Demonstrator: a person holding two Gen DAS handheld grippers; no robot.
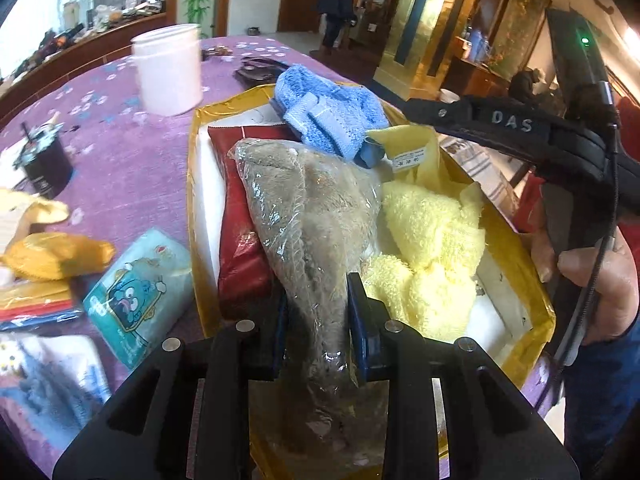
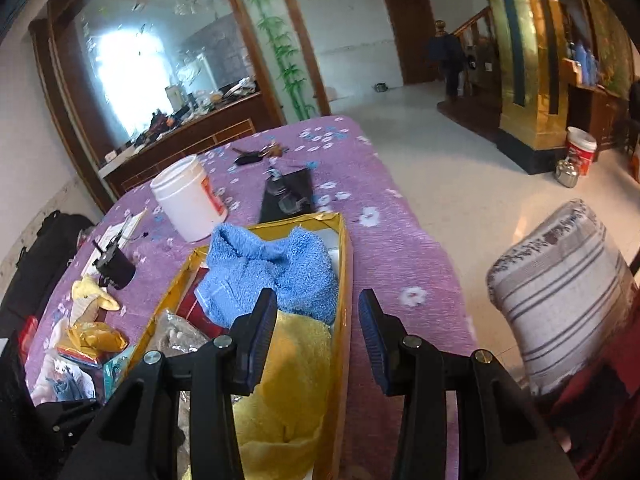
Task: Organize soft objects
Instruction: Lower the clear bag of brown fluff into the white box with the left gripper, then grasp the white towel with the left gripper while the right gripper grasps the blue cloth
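Note:
My left gripper (image 1: 318, 316) is shut on a brown plush towel in clear plastic wrap (image 1: 308, 216) and holds it over a gold-edged box (image 1: 194, 184). In the box lie a blue towel (image 1: 328, 116), a yellow towel (image 1: 432, 236) and a red packet (image 1: 240, 256). My right gripper (image 2: 318, 332) is open and empty above the box's right wall (image 2: 344, 280). The right wrist view also shows the blue towel (image 2: 272, 268), the yellow towel (image 2: 288, 384) and a bit of the wrapped towel (image 2: 176, 332).
On the purple flowered tablecloth (image 1: 120, 168) stand a white tub (image 1: 168, 68) and a black cup (image 1: 44, 160). Left of the box lie a teal tissue pack (image 1: 140, 292), an orange packet (image 1: 56, 256) and other soft packs. A striped cushion (image 2: 560, 296) is on the right.

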